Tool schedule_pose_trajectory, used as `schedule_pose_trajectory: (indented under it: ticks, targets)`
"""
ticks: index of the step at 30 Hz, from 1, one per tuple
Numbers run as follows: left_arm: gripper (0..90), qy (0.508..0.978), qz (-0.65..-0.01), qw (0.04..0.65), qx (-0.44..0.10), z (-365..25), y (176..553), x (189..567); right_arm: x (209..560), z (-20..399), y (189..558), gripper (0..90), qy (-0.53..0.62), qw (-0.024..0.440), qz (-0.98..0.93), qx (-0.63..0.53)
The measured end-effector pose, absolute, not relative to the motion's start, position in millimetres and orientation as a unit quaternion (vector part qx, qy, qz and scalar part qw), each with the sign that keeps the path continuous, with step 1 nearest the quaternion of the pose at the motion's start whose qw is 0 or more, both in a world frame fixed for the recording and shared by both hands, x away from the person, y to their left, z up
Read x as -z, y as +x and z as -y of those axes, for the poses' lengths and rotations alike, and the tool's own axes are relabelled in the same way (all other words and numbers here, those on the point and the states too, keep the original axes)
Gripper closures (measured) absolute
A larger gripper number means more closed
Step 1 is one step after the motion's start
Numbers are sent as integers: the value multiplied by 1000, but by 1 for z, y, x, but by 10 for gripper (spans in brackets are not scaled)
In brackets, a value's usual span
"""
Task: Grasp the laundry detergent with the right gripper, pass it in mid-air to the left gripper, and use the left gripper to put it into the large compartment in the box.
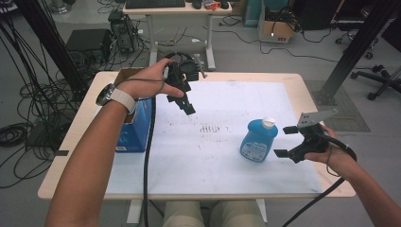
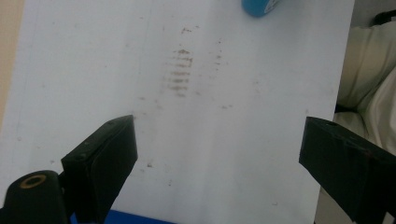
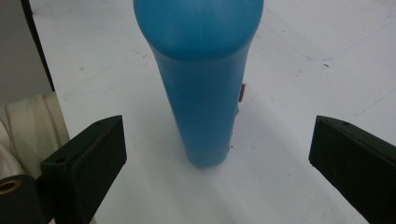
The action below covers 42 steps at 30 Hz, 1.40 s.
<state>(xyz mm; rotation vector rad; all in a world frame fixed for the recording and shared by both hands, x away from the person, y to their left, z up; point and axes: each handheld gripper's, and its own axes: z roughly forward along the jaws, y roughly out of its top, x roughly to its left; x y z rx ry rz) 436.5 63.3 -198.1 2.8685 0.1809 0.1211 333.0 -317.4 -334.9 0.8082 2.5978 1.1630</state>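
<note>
A pale wooden desk (image 1: 302,82) stands in a workshop strewn with cables, most of its top covered by a white sheet (image 1: 227,170) smudged with brown marks near the middle. On the right part of that sheet stands the blue bottle (image 1: 258,140), upright, with a white cap on top. Just to its right, close but not touching, the right claw (image 1: 285,141) is held level with its jaws spread wide; in the right gripper view the bottle's narrow side rises between the two black jaws with clear space on both sides. Well apart, over the far left of the sheet, the left claw (image 1: 188,109) hangs in the air pointing down at the smudges, its jaws wide with nothing between them. A blue box (image 1: 137,130) sits at the desk's left edge, under the left forearm.
</note>
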Motion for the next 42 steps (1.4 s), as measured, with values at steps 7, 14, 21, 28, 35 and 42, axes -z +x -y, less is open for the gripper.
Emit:
schedule_pose_trajectory:
  ticks: [7,14,21,28,35,42]
  targets:
    - [116,989,-61,129,-41,-63,437,198,340,318,332,41,270,96,-868,-406]
    - [116,989,-63,127,-40,-62,436,198,344,320,331,46,265,103,-862,-419]
    - [117,989,-63,129,-41,-63,436,198,348,319,331,51,267,101,-858,-426]
    - [117,989,-62,128,-41,-63,437,198,350,319,331,53,268,101,-856,-430]
    - [117,989,-62,127,-40,-62,437,199,350,320,331,56,269,100,-855,-432]
    - [118,989,-60,128,-41,-61,438,199,350,321,330,58,273,98,-853,-433]
